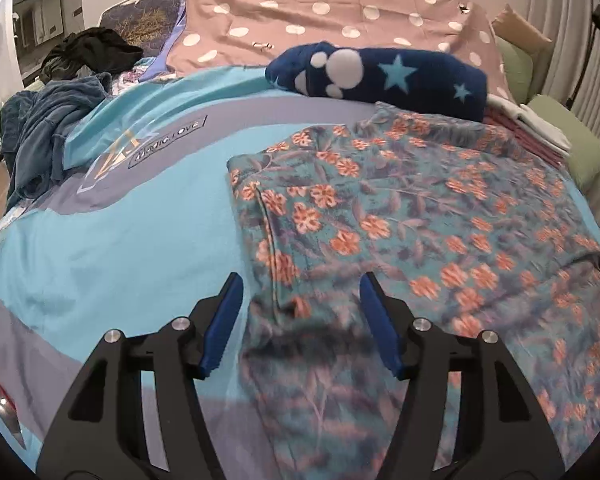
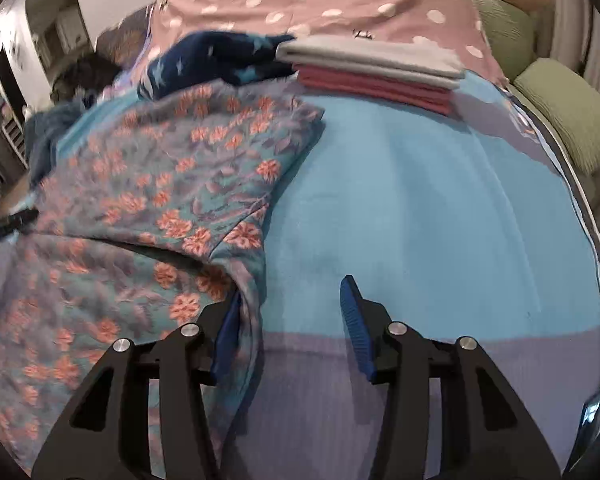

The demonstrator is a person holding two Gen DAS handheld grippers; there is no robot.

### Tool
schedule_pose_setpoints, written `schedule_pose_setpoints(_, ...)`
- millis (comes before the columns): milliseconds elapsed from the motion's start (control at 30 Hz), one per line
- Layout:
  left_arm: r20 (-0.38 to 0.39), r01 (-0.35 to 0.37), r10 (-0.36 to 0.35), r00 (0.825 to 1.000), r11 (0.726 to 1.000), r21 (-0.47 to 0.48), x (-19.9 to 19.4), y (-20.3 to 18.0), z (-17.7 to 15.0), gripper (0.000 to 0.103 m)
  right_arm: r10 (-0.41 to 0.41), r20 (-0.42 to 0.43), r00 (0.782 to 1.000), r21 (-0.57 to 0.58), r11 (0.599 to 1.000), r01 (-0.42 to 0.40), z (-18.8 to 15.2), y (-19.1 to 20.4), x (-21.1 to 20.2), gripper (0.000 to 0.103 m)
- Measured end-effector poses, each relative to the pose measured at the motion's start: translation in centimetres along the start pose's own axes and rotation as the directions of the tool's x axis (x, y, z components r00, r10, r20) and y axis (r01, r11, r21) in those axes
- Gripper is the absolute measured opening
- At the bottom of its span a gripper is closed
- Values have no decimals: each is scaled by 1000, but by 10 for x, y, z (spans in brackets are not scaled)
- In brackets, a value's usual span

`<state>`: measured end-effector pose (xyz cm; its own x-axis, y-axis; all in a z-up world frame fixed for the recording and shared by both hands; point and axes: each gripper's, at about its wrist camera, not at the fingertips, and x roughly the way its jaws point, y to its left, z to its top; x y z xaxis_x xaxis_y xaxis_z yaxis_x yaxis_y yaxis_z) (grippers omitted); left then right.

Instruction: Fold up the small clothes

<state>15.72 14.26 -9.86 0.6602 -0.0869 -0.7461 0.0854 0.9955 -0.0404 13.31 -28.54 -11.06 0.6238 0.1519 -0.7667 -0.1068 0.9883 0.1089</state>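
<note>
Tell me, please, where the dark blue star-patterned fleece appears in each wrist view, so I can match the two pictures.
Left wrist view: the dark blue star-patterned fleece lies upper centre, beyond the far edge of the floral garment.
Right wrist view: the same fleece is upper left, blurred, just left of the folded stack.
Shared landmark: the pink polka-dot sheet behind it in both views.

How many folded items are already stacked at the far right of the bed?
2: a grey folded cloth lies on top of a dark red folded cloth, beside the navy star-print fleece. More may be hidden underneath.
</note>
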Motion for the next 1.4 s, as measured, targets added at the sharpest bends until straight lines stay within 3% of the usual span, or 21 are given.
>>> schedule_pose_setpoints(167, 30, 64, -63, 998, 997, -38, -39, 6, -32, 67, 50, 31, 998, 25, 998, -51, -26, 2, -26, 48)
schedule_pose_setpoints(400, -30, 168, -174, 984, 975, -145, -70, 19, -100, 67, 134, 45, 990, 135, 981, -139, -71, -2, -58, 48)
schedule_pose_setpoints(567, -31, 242, -249, 968, 960, -141, -98, 17, -133, 67, 160, 48, 986, 169, 972, -165, -100, 2, -74, 48)
schedule_pose_setpoints(1033, -12, 336, -338, 941, 938, -87, -156, 0, -201, 66, 217, 67, 974, 224, 948, -227, -186, 16, -121, 48)
schedule_pose_setpoints(1133, -3, 365, -367, 930, 927, -83, -168, -4, -216, 66, 232, 68, 970, 230, 943, -242, -202, 18, -131, 48)
schedule_pose_setpoints(1400, 32, 473, -474, 880, 866, -162, -184, -3, -246, 64, 290, 83, 953, 275, 913, -302, -240, 19, -152, 49)
